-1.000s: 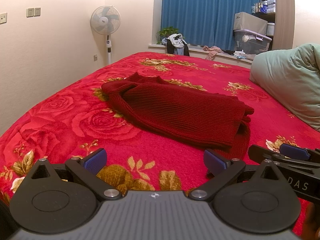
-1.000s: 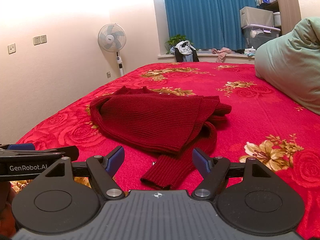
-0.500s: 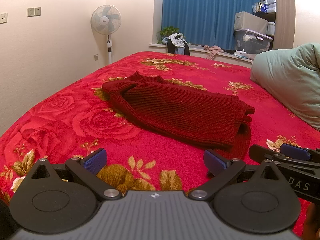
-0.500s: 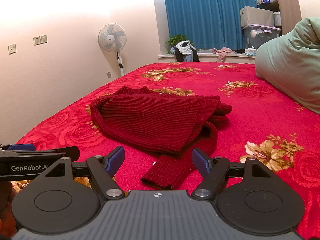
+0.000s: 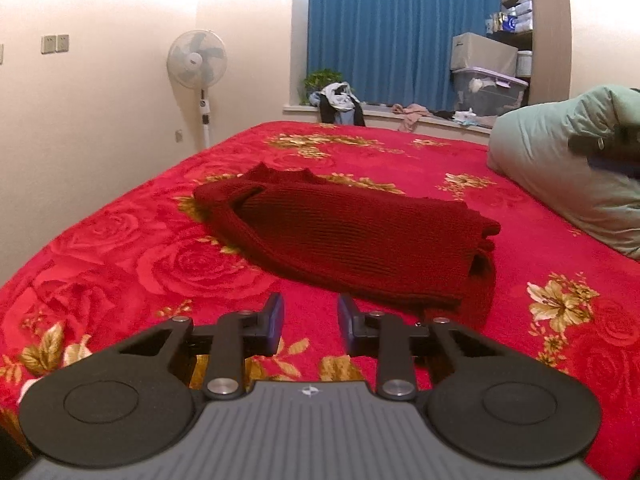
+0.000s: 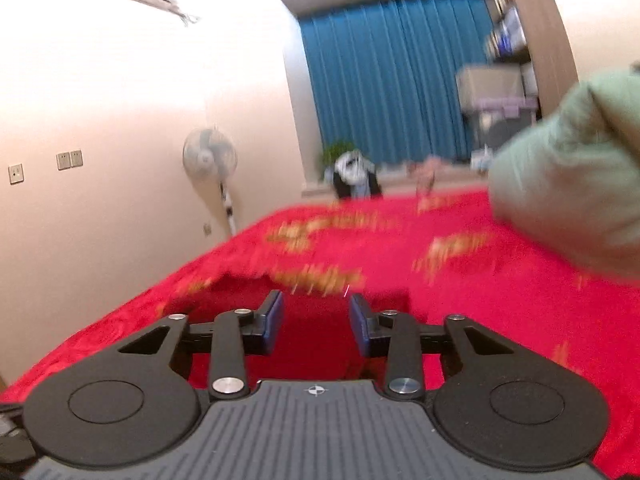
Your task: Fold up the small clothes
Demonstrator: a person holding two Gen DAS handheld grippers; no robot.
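Observation:
A dark red knitted sweater (image 5: pixel 352 236) lies folded on the red floral bedspread (image 5: pixel 120 264), one sleeve hanging out at its near right. My left gripper (image 5: pixel 310 320) hovers just in front of its near edge, jaws narrowed to a small gap with nothing between them. My right gripper (image 6: pixel 316 320) is raised and tilted up over the sweater (image 6: pixel 308 312), which shows blurred behind its fingers; its jaws stand partly open and empty. The right gripper also shows as a dark blur at the right edge of the left wrist view (image 5: pixel 608 152).
A large green pillow (image 5: pixel 568 176) lies on the right side of the bed. A standing fan (image 5: pixel 198 80) is by the left wall. A windowsill (image 5: pixel 384 112) with clothes, a plant and storage boxes (image 5: pixel 486 80) is behind the bed.
Both grippers have narrowed from wide open. The right gripper has lifted and swung upward fast, blurring its view. The left gripper has risen slightly. The sweater has not moved.

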